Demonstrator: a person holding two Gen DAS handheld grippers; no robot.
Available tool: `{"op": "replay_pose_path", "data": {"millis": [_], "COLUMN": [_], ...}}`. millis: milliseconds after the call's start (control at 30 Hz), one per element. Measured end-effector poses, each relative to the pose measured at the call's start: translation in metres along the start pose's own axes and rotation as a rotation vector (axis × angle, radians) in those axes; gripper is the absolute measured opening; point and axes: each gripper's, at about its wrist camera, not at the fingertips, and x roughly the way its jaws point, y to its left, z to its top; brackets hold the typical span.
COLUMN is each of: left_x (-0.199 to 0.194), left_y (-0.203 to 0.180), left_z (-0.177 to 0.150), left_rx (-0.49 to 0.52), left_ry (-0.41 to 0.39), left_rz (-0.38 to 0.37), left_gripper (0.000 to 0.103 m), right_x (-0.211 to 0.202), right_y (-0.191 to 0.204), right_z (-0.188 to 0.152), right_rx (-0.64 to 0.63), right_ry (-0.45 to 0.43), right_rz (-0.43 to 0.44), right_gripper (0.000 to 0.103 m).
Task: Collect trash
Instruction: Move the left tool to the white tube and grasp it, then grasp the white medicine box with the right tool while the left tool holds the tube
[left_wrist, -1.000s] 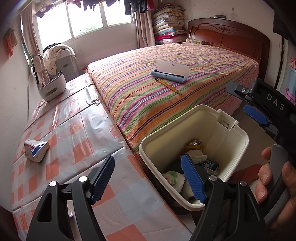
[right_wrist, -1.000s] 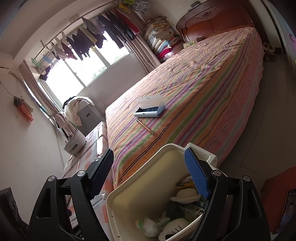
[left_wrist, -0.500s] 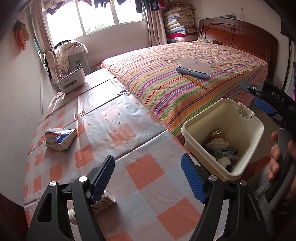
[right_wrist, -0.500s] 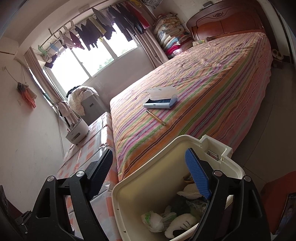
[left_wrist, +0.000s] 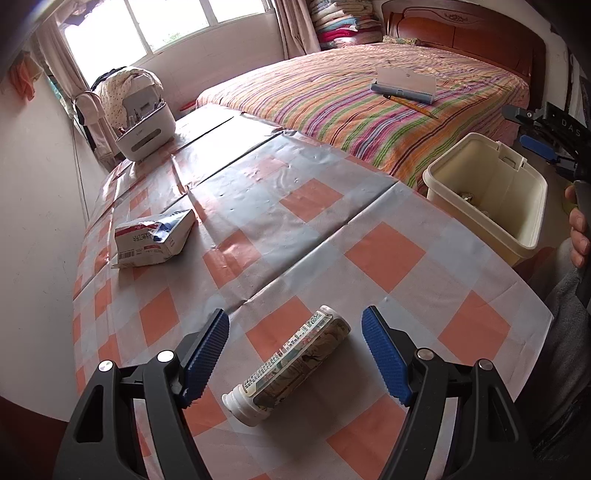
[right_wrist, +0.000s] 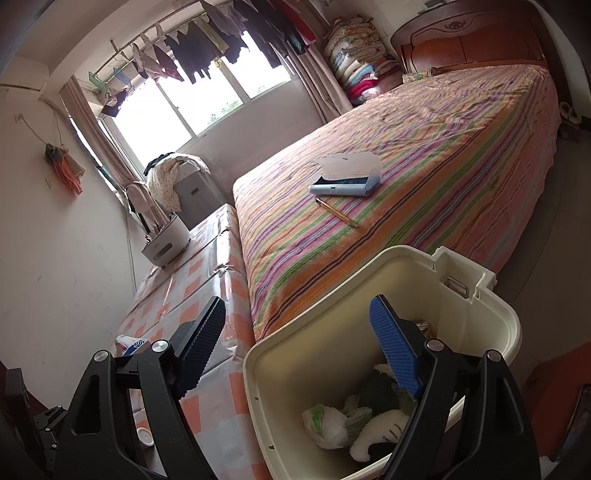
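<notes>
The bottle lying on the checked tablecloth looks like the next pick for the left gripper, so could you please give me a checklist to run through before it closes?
1. Left gripper open, jaws empty: ok.
2. Bottle between the jaws: ok, lying on its side, cap towards the camera.
3. Pads touching the bottle: not ok, gaps on both sides.
4. Jaws low enough to grip: cannot tell.
5. Trash bin has room: ok, trash only at the bottom.
6. Right gripper clear of the path: ok, open and empty over the bin.

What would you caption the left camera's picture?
Open left gripper poised around a fallen bottle on the checkered table, trash bin waiting alongside.
</notes>
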Motion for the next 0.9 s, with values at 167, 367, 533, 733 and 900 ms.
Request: {"op": "replay_pose_path", "data": {"millis": [167,367,533,733,900], "left_x": [0.015,0.028,0.039,0.044,0.049], "left_y": [0.000,0.002,0.010,0.024,0.047], "left_z": [-0.011,-0.013,-0.018,-0.024,-0.027], "left_rx": [0.038,0.021,-0.048,-0.176,-0.360], "left_ry": [0.041,0.048,0.074,0.072,0.021], "left_rz": [-0.064,-0.106,-0.142,-0.163,-0.166], "left_gripper": [0.072,0.072,0.061,0.036,0.028], "right_x": [0.003,0.007,0.011,0.024,0.043], "right_y": [0.007,0.012,0.019,0.038,0.089], "right_z": [-0.004,-0.007,-0.010,-0.012,-0.016], "right_rx": [-0.016,-0.025,-0.038,-0.078,-0.224], "right_ry": [0.015,0.028,0.040,0.084,0.132], "right_rz": [0.003,0.007,0.012,0.045,0.127], "right_gripper": [0.079,0.079,0.079,0.079,0.079]}}
